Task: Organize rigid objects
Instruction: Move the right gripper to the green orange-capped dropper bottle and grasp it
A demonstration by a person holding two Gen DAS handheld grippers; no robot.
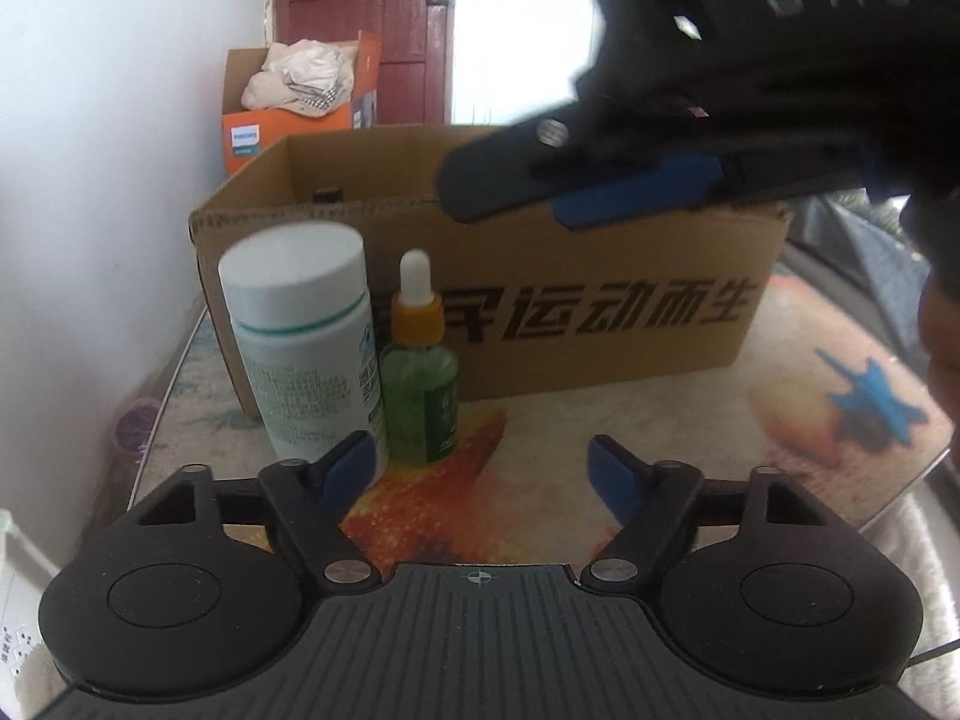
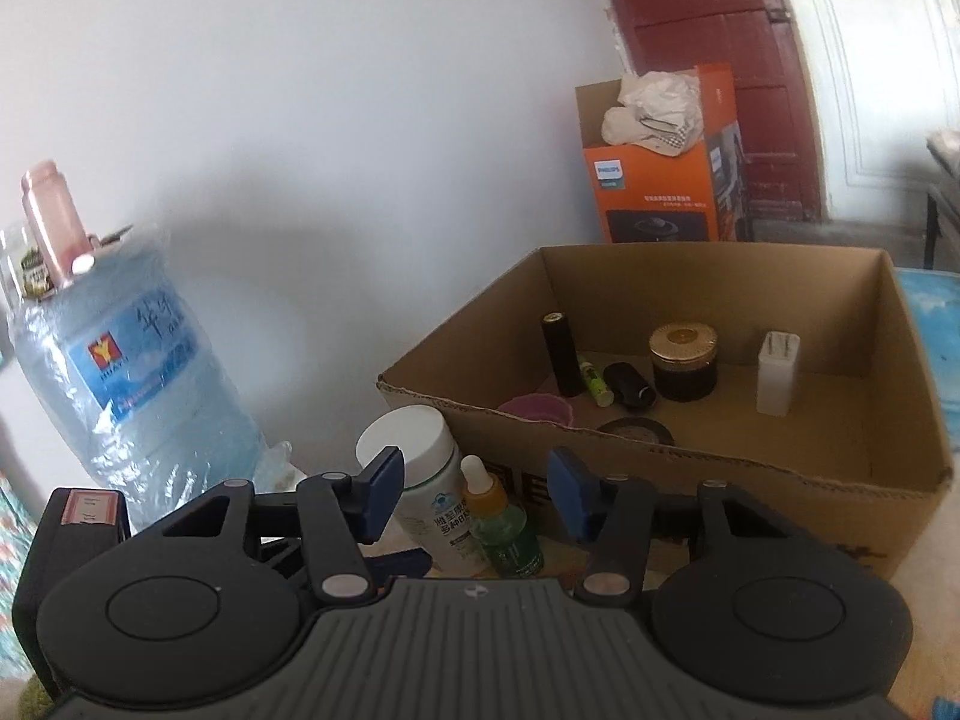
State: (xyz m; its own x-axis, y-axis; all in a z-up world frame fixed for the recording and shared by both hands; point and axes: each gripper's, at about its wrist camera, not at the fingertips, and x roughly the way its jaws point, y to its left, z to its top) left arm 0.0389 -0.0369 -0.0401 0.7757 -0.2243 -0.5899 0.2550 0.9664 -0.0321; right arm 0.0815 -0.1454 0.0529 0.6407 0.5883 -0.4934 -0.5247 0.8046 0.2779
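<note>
A white pill bottle (image 1: 300, 336) and a green dropper bottle (image 1: 420, 372) stand side by side against the front of an open cardboard box (image 1: 600, 312). My left gripper (image 1: 480, 468) is open just in front of them, and nothing sits between its pads. My right gripper (image 1: 510, 198) hovers above the box's front edge. In the right wrist view my right gripper (image 2: 477, 492) is open above the white bottle (image 2: 414, 462) and the dropper bottle (image 2: 498, 516), gripping nothing. Inside the box (image 2: 750, 468) are a gold-lidded jar (image 2: 684, 360), a white block (image 2: 777, 372), a black tube (image 2: 561, 360) and several small items.
A large blue water jug (image 2: 132, 372) stands at the left by the white wall. An orange carton (image 2: 660, 180) stuffed with cloth sits behind the box, before a red door (image 2: 708, 18). A patterned cloth (image 1: 660, 438) covers the table; its right edge is near.
</note>
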